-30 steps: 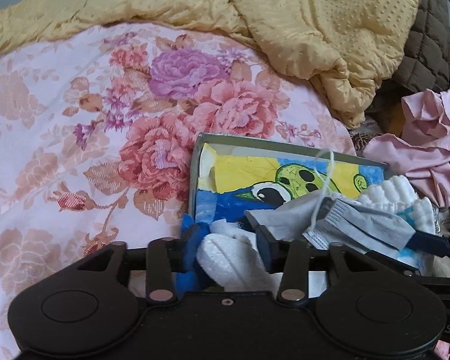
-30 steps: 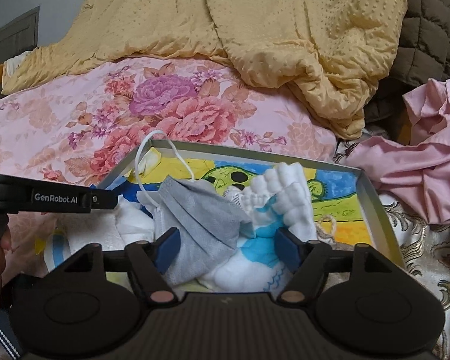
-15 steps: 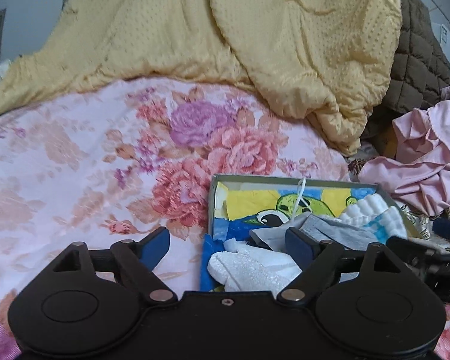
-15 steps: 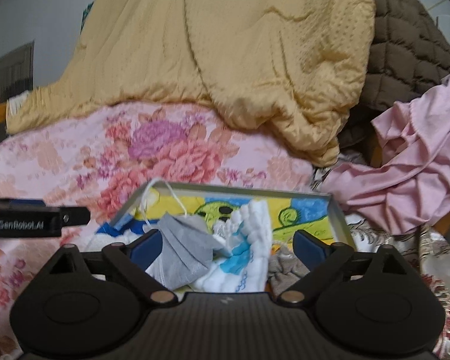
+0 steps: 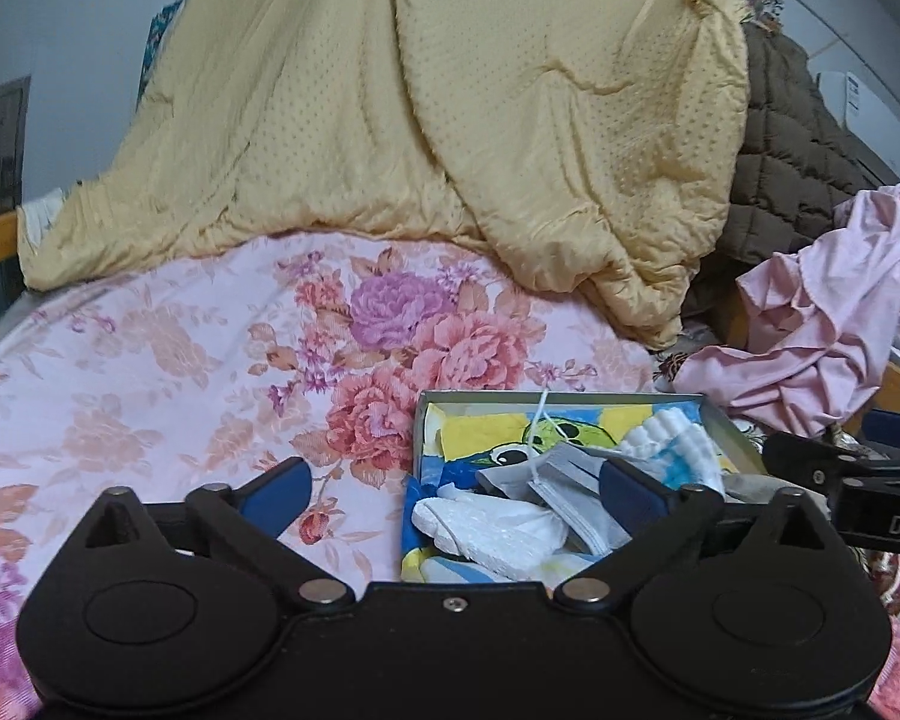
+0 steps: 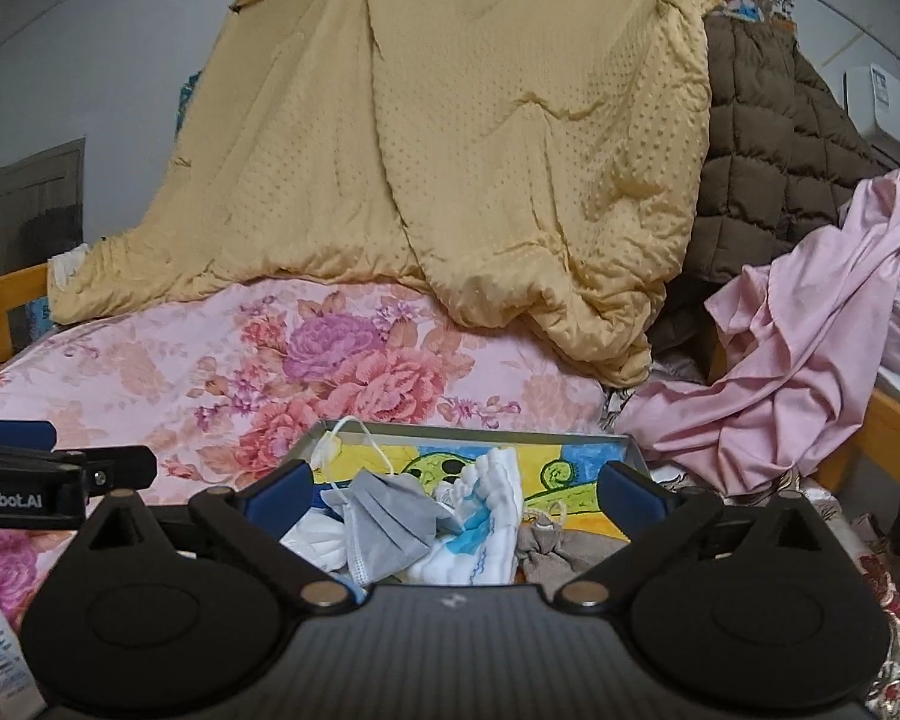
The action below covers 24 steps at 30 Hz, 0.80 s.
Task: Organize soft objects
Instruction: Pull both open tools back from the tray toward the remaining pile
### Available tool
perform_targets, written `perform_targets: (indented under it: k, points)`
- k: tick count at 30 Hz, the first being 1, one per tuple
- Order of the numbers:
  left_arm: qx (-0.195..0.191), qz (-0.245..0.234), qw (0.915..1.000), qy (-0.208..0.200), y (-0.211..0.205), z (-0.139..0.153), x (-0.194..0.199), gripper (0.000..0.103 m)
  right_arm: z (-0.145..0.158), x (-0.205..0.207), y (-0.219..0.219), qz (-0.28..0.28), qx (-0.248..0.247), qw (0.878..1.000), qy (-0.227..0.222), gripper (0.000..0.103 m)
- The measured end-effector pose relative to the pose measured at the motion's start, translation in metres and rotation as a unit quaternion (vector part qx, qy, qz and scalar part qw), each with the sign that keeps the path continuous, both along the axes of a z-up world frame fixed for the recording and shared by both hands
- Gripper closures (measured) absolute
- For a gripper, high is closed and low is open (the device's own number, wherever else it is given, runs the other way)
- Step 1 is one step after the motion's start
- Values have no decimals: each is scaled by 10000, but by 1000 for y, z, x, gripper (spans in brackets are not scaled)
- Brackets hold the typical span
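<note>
Now the left gripper (image 5: 453,492) has its jaws spread wide and opening further, clamped on nothing; its right blue pad sits in front of the grey face mask (image 5: 576,483) without pressing it. At about one o'clock from those jaws lies the shallow box (image 5: 561,397) on the bed, holding the mask, a white fluffy sock (image 5: 492,525) and a white-and-blue sock (image 5: 687,441).

Likewise the right gripper (image 6: 453,489) has jaws wide apart and opening, gripping nothing. Between and beyond its pads, at twelve o'clock, the same box (image 6: 480,433) shows the grey mask (image 6: 387,519), the white-and-blue sock (image 6: 486,525) and a small brownish cloth (image 6: 549,546).

Farther out, the floral bedsheet (image 6: 210,372) spreads toward ten o'clock, a yellow blanket (image 6: 480,150) hangs at twelve, and pink fabric (image 6: 810,360) is heaped at two o'clock beside a brown quilted coat (image 6: 762,150).
</note>
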<state>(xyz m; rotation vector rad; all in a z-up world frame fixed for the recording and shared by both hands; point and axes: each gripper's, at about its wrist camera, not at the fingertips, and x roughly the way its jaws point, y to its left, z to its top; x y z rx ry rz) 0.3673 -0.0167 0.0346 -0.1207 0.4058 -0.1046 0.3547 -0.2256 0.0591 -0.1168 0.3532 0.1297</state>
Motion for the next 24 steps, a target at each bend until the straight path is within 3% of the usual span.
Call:
perform_targets:
  k: [12,24]
  points:
    - [294,-130,9994,-135,-13,12,-59,1,-1,-50,-13,-10,29,10000,-24,0]
    - [153,-191,9997,-31,-17,6,-119,1,-12,-101,-33,-199,167,9992,314,0]
